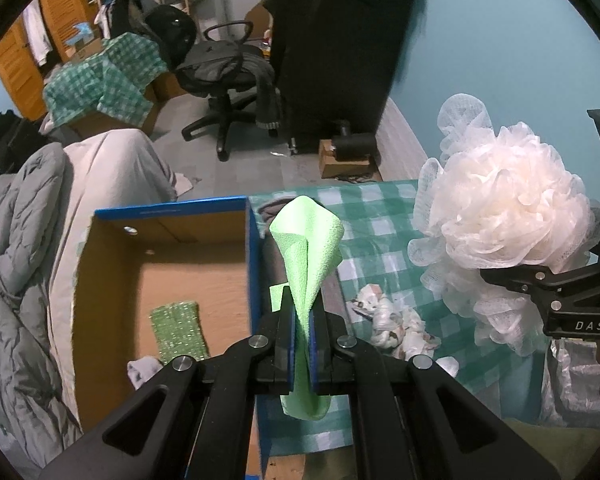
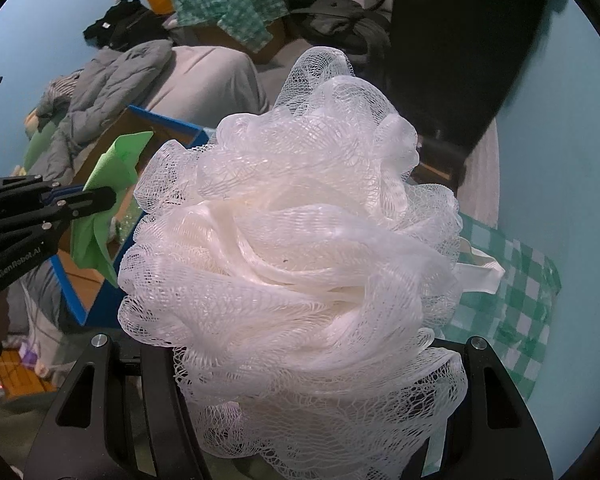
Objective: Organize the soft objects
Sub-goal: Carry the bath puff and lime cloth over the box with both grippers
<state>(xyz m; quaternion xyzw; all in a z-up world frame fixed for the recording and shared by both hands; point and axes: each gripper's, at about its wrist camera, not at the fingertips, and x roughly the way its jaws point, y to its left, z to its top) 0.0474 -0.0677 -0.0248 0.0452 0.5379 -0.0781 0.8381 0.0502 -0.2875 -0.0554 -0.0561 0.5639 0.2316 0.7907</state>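
Partway through, by the look of it. Already in the cardboard box (image 1: 112, 264): a green sponge (image 1: 179, 329) and a pale sock (image 1: 143, 369). Left gripper (image 1: 301, 312) pinched on a green cloth (image 1: 307, 248) beside the box wall; right gripper (image 2: 312, 360) clamped around a white mesh loofah (image 2: 300, 240), aloft. Left on the desk (image 1: 384, 216): a crumpled patterned rag (image 1: 392, 322).

The open box (image 1: 168, 280) at nine o'clock has bare floor inside; only a green pad (image 1: 179, 330) lies there. Its blue wall (image 1: 253, 264) stands in the way.
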